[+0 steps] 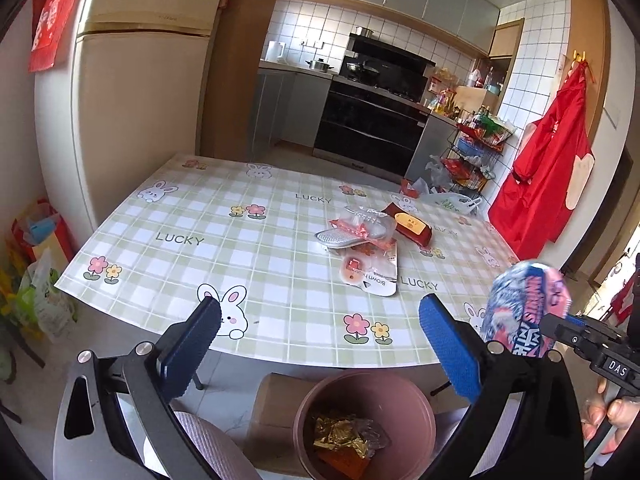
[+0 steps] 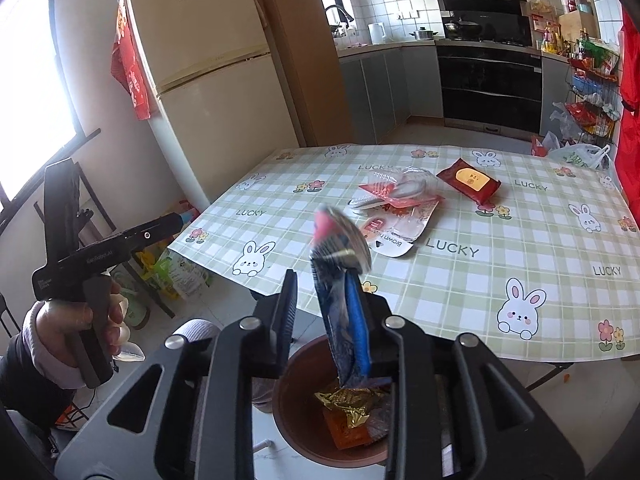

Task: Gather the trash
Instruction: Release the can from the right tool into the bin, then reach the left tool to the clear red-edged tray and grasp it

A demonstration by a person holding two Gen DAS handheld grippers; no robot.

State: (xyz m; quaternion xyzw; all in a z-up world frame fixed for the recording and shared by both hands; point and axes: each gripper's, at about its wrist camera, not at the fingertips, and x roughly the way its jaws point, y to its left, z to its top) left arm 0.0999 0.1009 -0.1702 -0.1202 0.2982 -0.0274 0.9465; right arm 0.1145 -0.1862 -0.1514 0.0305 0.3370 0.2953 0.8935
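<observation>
Ribbed blue pads of the right gripper point(image 2: 320, 312) stand slightly parted, a crinkled foil wrapper point(image 2: 340, 280) against one pad above the round brown bin point(image 2: 288, 392). Left gripper point(image 1: 320, 324) gapes wide, empty, before the glossy checked tablecloth point(image 1: 240, 256).

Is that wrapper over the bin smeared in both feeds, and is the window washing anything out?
Right wrist view: the wrapper is smeared at its top above the bin, and the window is blown out white. Left wrist view: the wrapper is slightly soft; table print stays sharp.
</observation>
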